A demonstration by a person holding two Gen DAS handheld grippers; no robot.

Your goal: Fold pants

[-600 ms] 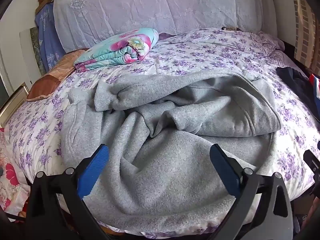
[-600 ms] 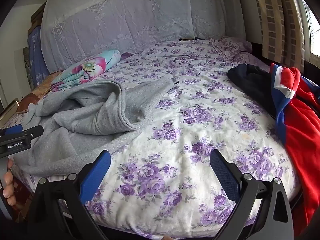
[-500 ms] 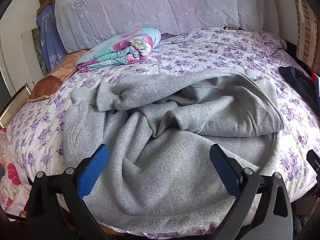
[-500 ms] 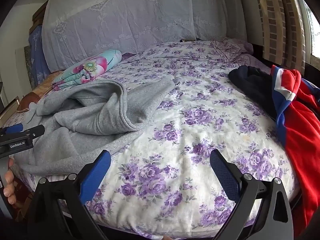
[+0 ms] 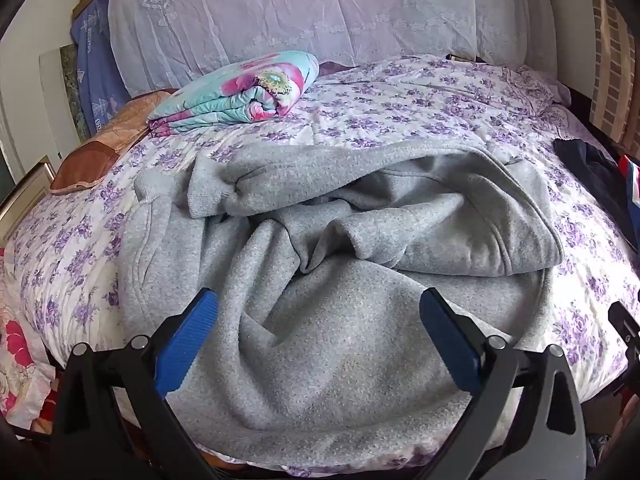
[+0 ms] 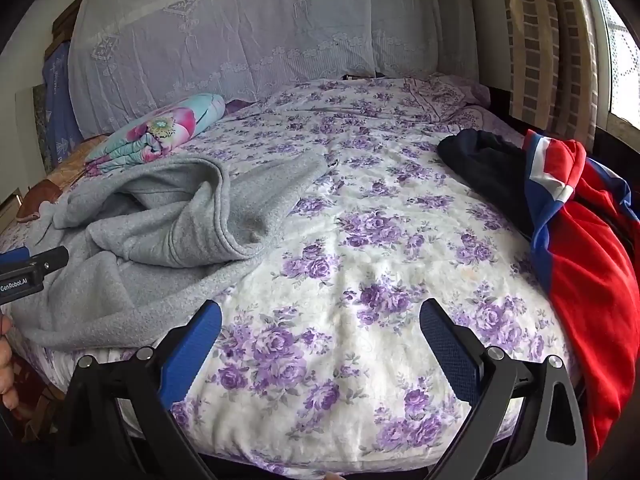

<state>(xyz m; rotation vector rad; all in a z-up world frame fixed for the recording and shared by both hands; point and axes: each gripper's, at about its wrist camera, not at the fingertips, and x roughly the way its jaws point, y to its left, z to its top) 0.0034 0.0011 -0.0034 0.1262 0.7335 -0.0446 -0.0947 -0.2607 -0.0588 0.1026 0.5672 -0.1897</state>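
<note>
Grey fleece pants lie crumpled in a heap on the near left part of the bed, with a cuffed leg end at the upper left. They also show in the right wrist view. My left gripper is open and empty, hovering over the pants' near edge. My right gripper is open and empty, over bare floral sheet to the right of the pants. The left gripper's side shows at the left edge of the right wrist view.
The bed has a purple floral sheet. A folded floral quilt lies at the back left. A dark garment and a red and blue jacket lie at the right. A lace-covered headboard stands behind.
Both grippers have shifted slightly, so the scene sits a little lower and more to the right in the views. The pants have not moved. Both grippers stay open.
</note>
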